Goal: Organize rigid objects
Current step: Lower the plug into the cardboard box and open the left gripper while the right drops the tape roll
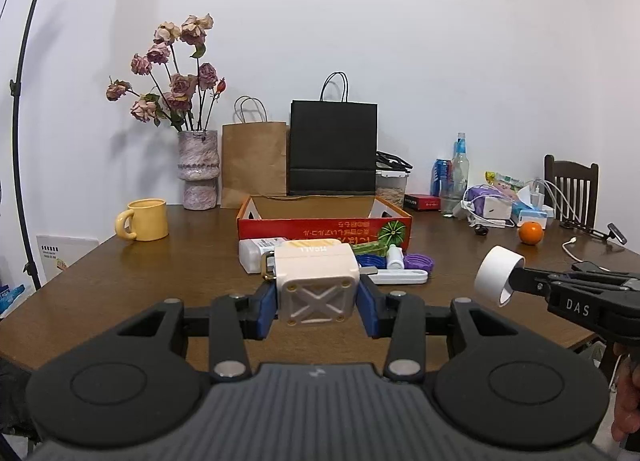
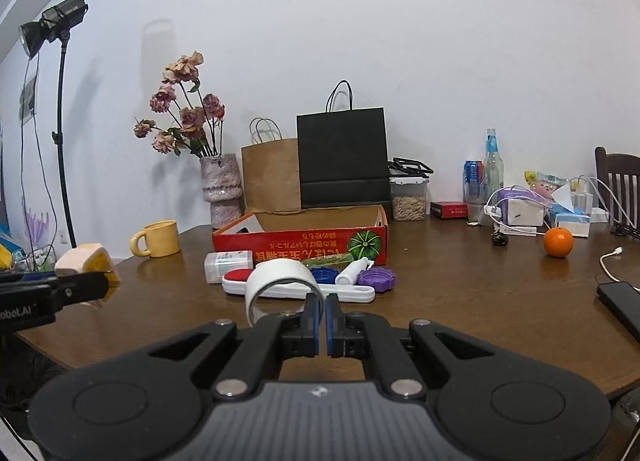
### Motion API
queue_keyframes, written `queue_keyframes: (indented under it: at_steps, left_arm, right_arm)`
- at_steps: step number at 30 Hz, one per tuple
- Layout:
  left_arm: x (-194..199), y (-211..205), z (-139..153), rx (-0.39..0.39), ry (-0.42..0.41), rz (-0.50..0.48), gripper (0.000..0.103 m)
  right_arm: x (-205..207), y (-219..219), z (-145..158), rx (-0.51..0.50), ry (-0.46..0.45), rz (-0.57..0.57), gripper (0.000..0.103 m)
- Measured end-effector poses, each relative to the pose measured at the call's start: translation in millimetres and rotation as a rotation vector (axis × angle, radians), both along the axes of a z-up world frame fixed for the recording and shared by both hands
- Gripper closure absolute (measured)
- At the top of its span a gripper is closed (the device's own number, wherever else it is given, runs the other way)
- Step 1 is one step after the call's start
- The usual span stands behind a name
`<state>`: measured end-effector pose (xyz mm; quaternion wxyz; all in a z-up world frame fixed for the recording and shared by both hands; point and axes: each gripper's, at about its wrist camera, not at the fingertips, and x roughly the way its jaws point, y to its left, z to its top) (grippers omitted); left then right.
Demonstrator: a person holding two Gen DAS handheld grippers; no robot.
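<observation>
Wooden table (image 1: 120,261): red box (image 1: 324,227) looks empty. Your left gripper (image 1: 318,297) clamps the cream case (image 1: 318,281); right gripper (image 2: 322,315) pinches the tape roll (image 2: 280,281). Loose items remain; sorting barely begun.

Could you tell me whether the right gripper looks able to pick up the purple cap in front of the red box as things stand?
Probably not yet: the right gripper is shut on the white tape roll. Otherwise the purple cap lies open.

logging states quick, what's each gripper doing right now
left gripper: closed on the cream box, held above the table.
right gripper: closed on the white tape roll.
</observation>
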<state>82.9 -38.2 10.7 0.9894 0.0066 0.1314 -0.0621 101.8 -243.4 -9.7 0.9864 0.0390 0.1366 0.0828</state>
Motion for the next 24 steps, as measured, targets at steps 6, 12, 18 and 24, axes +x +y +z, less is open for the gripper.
queue_keyframes:
  at_steps: [6, 12, 18, 24]
  left_arm:
    - [66, 3, 13, 0.007, 0.000, -0.006, 0.061]
    - [193, 17, 44, 0.017, 0.021, 0.006, 0.061]
    - [334, 23, 60, 0.024, 0.126, 0.012, 0.061]
    - [476, 21, 40, 0.001, 0.428, -0.026, 0.061]
  right_arm:
    - [60, -6, 20, 0.018, -0.005, 0.040, 0.100]
    - [176, -5, 60, -0.087, -0.007, 0.097, 0.100]
    - [322, 5, 79, -0.139, 0.104, 0.130, 0.100]
    - [470, 26, 69, -0.271, 0.337, 0.169, 0.100]
